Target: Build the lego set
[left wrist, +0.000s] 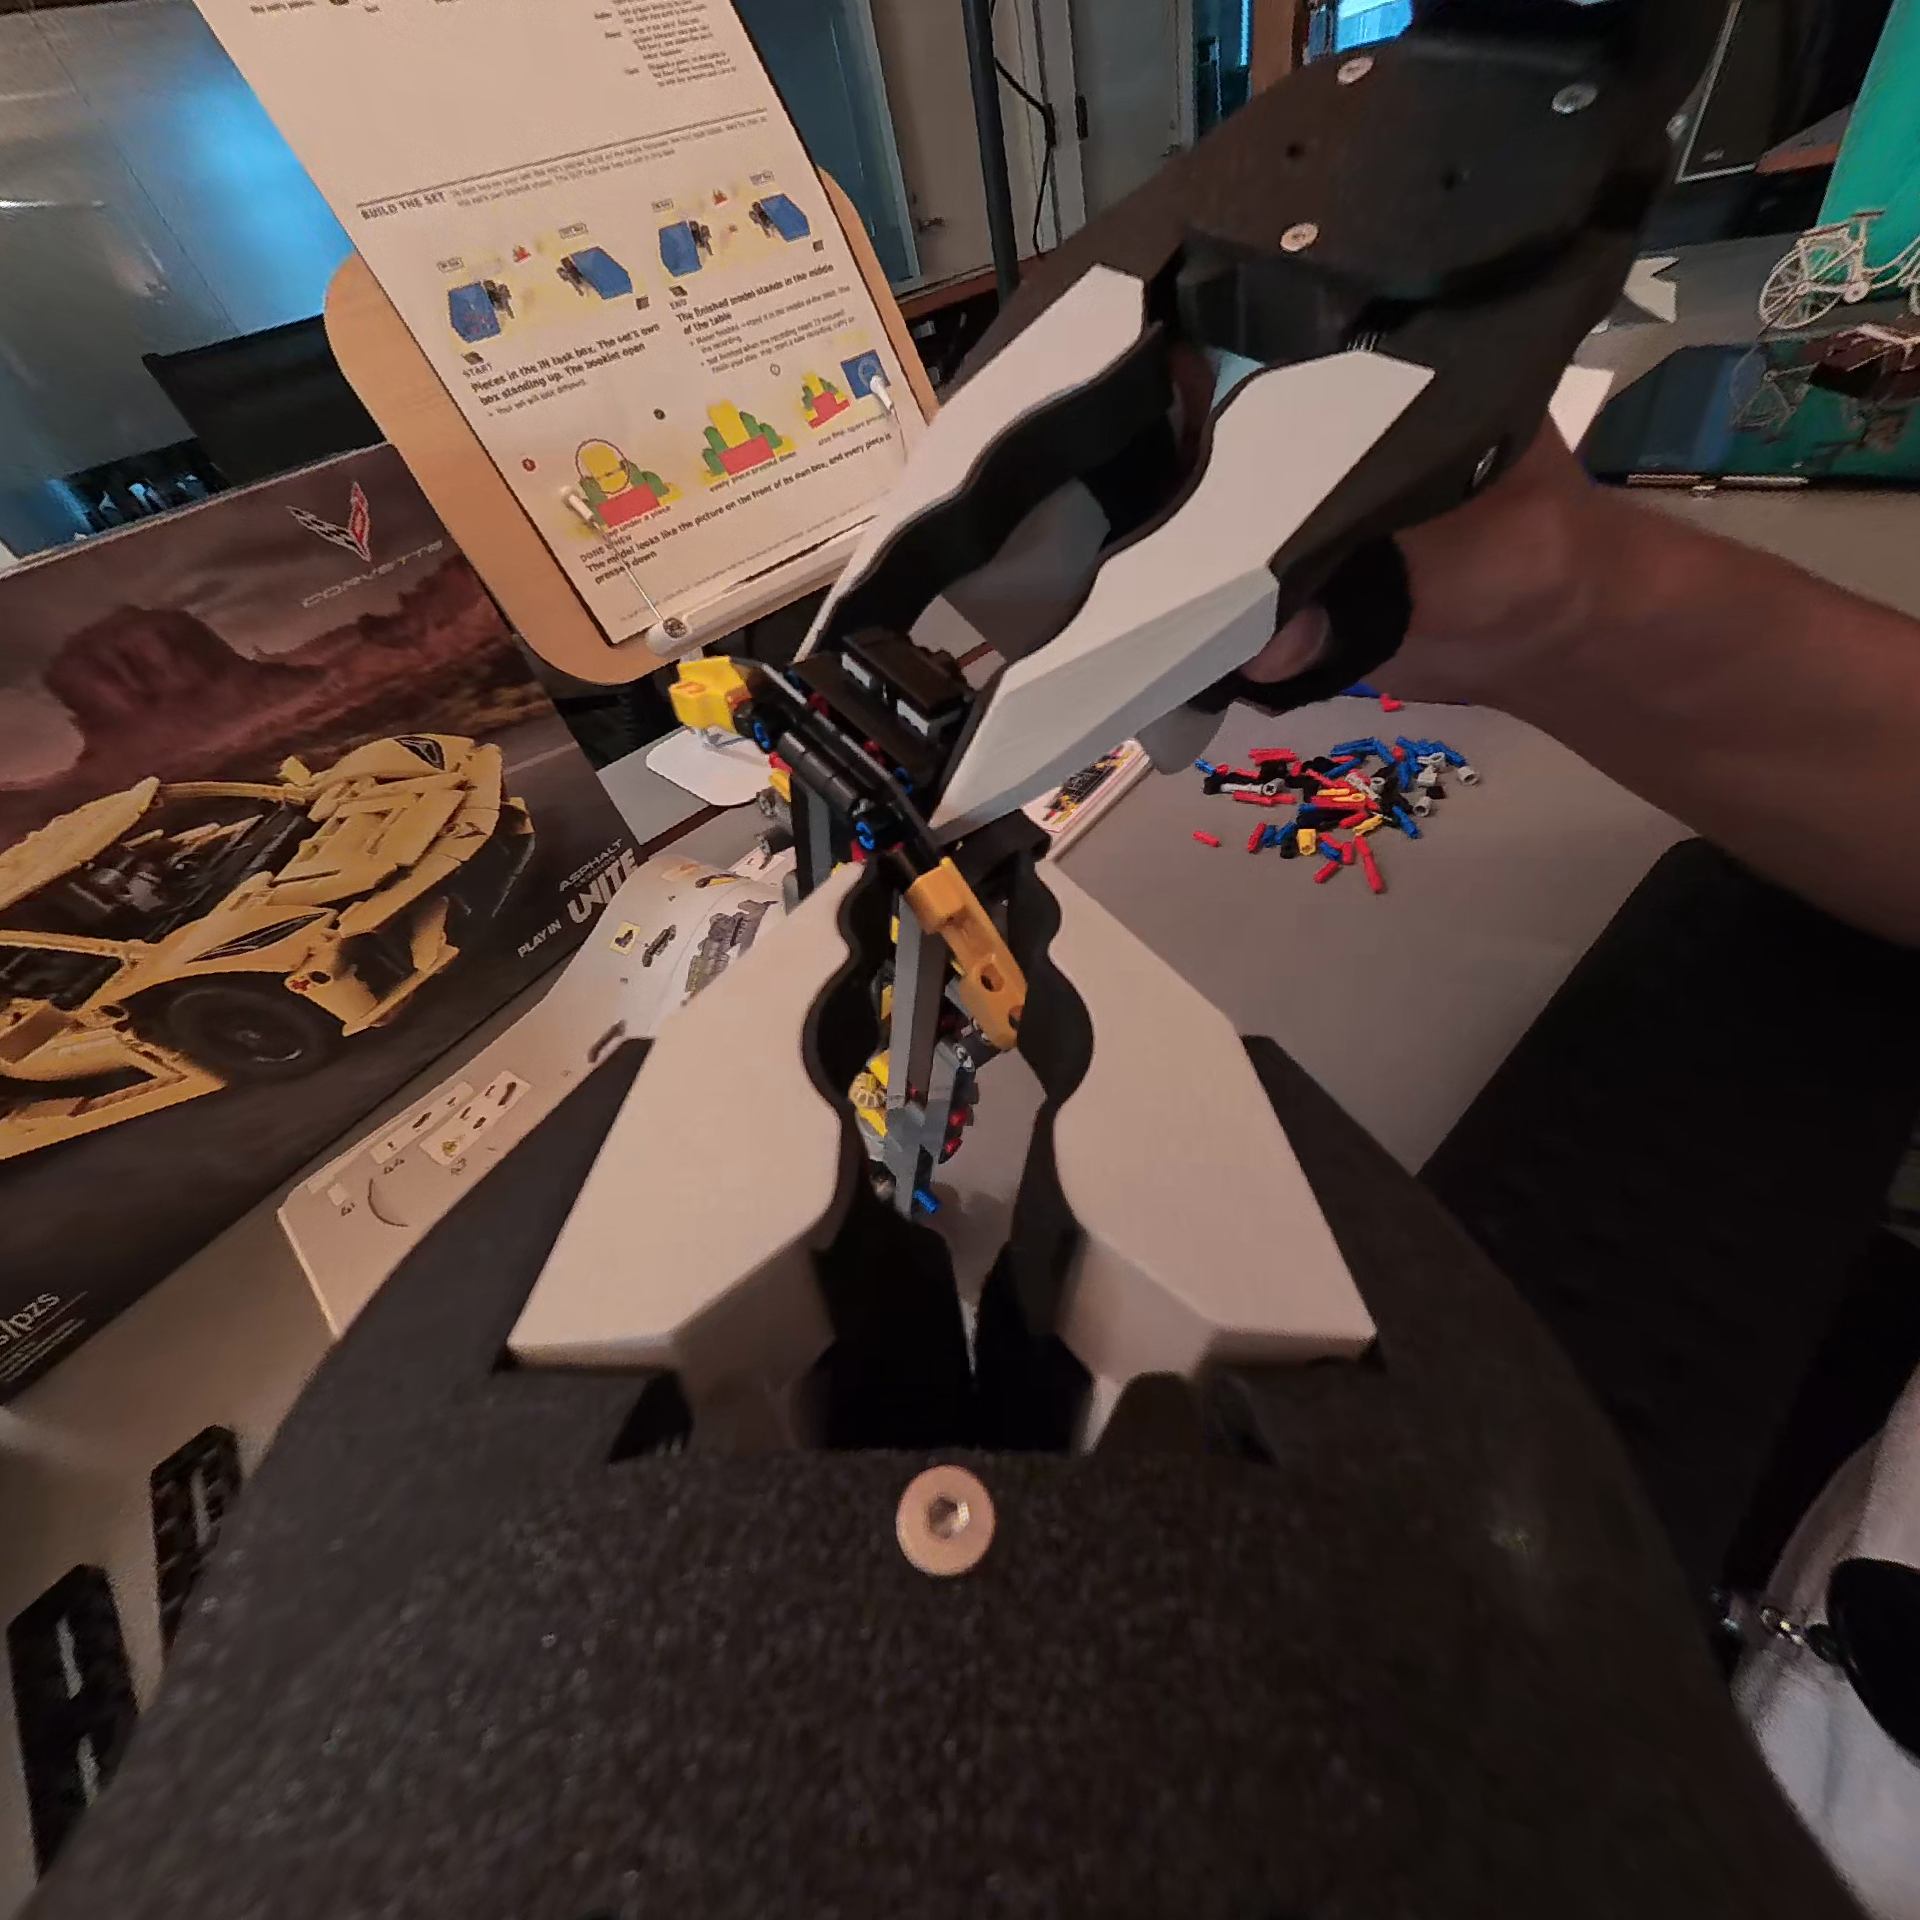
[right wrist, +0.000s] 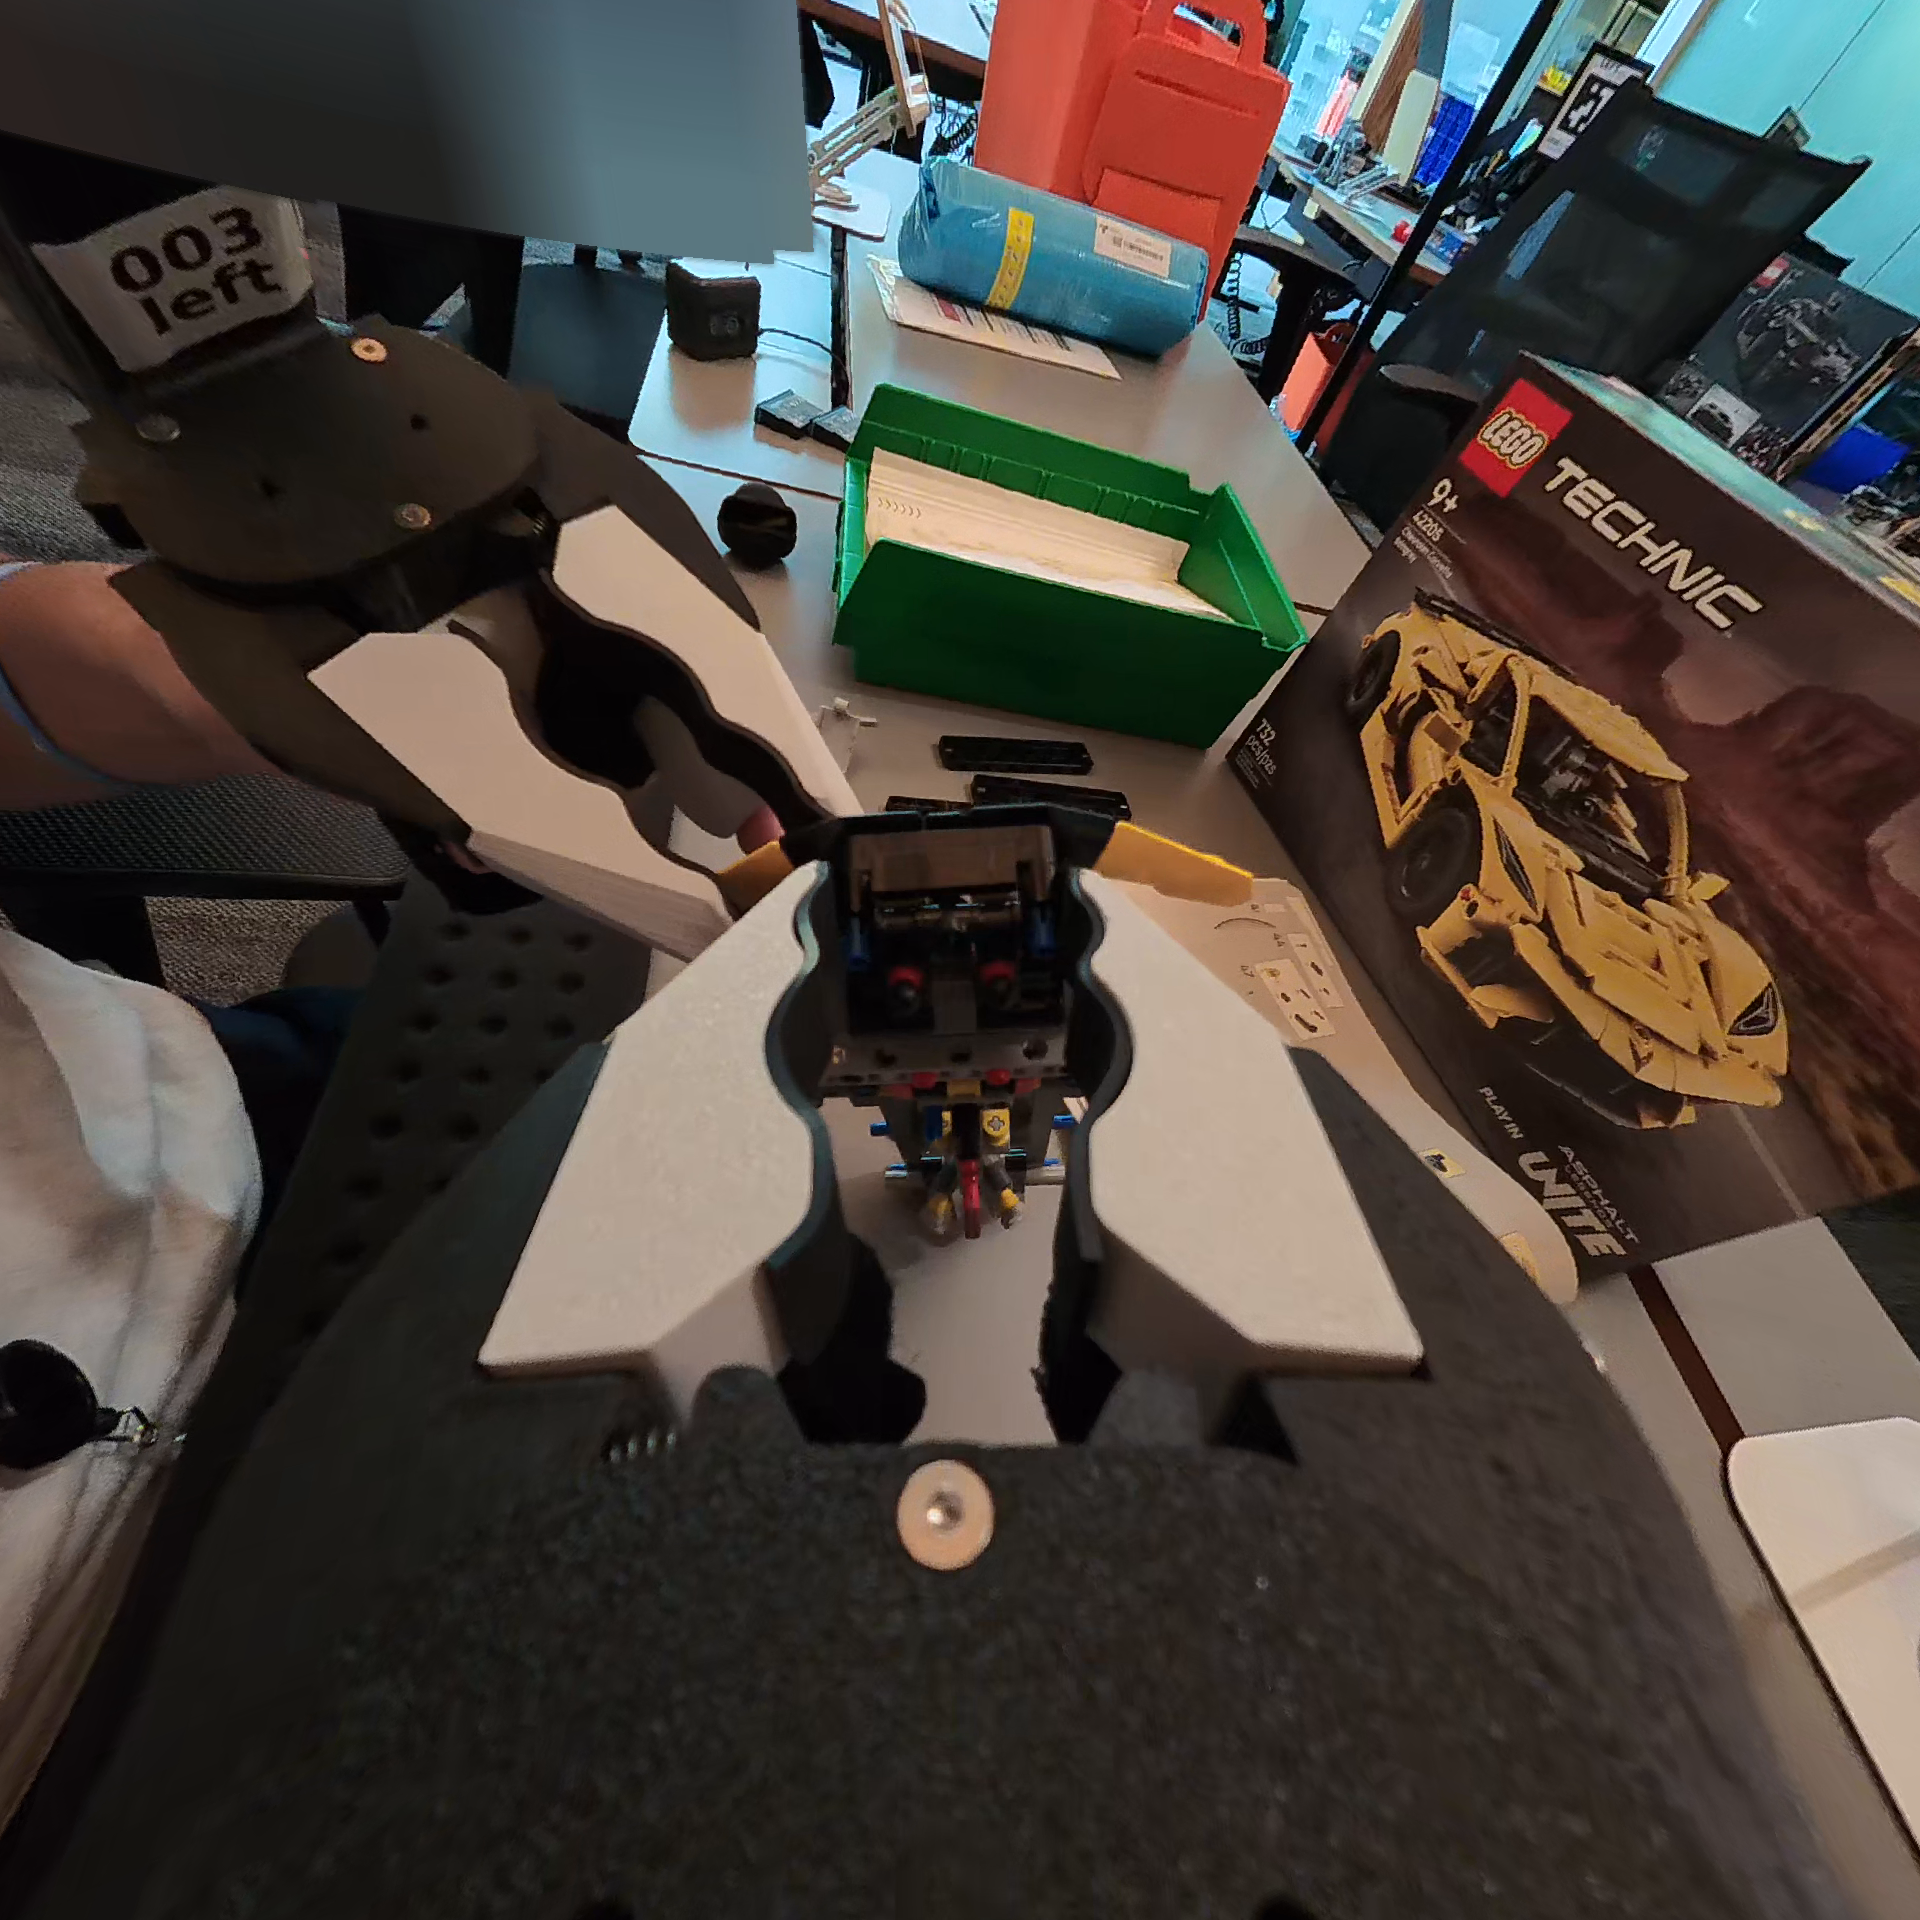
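Left wrist view: the left gripper [left wrist: 951,883] has its jaws closed narrow on the half-built lego model [left wrist: 914,997], a black, grey and yellow frame held up above the tabletop [left wrist: 1403,997]. A yellow beam [left wrist: 966,940] of the model slants between the two grey fingers. The right gripper [left wrist: 883,727] comes in from the upper right and its jaws clamp the far, black end of the same model — a gloved hand [left wrist: 1320,644] holds that gripper's grip. Behind the model a pile of loose pieces [left wrist: 1340,795], red, blue, black and yellow, lies on the tabletop. The set's box [left wrist: 260,831], with a yellow car pictured on it, stands at the left; an open booklet [left wrist: 499,1122] lies in front of it, and an instruction sheet [left wrist: 582,312] stands on a wooden stand behind.

In the right wrist view the right gripper [right wrist: 940,883] holds the model [right wrist: 951,977] by its sides, the boxy black section filling the gap between the jaws. The left gripper [right wrist: 774,847] reaches in from the left and meets the model at its upper left corner, beside a yellow part. Further back sits a green bin [right wrist: 1039,644] with white paper inside, and a few black beams [right wrist: 1013,753] lie on the tabletop between bin and model. The box [right wrist: 1621,831] stands at the right.
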